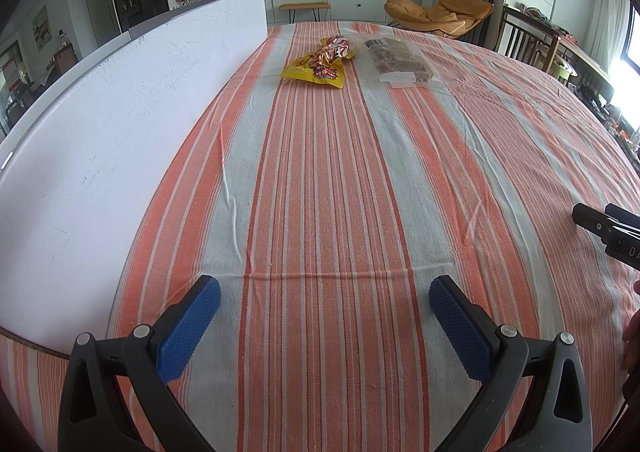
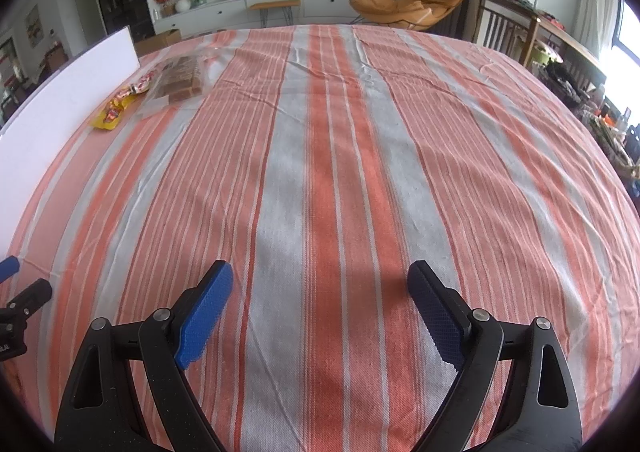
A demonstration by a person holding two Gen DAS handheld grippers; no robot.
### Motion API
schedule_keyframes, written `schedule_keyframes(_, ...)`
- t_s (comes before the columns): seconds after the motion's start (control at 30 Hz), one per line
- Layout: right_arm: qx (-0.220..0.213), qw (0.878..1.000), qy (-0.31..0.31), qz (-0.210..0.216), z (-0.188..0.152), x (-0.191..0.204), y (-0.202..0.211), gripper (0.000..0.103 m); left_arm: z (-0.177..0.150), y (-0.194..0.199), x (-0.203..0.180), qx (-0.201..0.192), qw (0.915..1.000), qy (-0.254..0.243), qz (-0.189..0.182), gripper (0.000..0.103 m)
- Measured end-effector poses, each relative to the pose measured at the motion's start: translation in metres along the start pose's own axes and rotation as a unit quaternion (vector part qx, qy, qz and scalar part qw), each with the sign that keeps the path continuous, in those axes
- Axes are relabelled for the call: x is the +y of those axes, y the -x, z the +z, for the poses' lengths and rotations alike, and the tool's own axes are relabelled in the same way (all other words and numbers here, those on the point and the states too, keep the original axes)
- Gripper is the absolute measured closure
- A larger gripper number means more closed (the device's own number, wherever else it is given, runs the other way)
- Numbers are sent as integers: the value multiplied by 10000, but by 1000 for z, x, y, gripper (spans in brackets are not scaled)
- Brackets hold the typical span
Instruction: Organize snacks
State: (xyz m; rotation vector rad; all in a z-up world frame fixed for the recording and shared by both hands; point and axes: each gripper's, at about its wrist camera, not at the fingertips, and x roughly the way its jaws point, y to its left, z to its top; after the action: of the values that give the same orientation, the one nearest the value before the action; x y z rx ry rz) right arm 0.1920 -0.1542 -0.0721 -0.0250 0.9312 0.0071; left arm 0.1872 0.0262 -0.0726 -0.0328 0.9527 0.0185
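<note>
A yellow and red snack packet [image 1: 322, 63] lies at the far end of the striped tablecloth [image 1: 320, 192]. A clear bag of brown snacks [image 1: 398, 61] lies just right of it. Both show in the right wrist view, the yellow packet [image 2: 116, 110] and the clear bag [image 2: 176, 82], at the far left. My left gripper [image 1: 324, 292] is open and empty, low over the near cloth. My right gripper [image 2: 320, 280] is open and empty, far from the snacks. Part of the right gripper [image 1: 608, 228] shows at the left view's right edge.
A large white board [image 1: 120, 140] stands along the table's left side, also in the right wrist view [image 2: 60, 108]. Beyond the table are a TV, plants, an orange lounge chair [image 1: 436, 12] and wooden chairs at the right.
</note>
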Motion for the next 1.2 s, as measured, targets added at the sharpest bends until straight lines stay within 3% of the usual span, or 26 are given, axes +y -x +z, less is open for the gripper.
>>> schedule_keyframes(0.97, 84, 10000, 33, -10, 3, 3, -2, 9, 2, -2, 1, 5, 9997, -183, -130, 0)
schedule_keyframes(1.07, 431, 9987, 284, 47, 33, 11, -14, 9, 2, -2, 1, 5, 9997, -183, -130, 0)
schedule_keyframes(1.2, -128, 9956, 833, 419, 98, 52, -30, 9, 2, -2, 1, 6, 9997, -183, -130, 0)
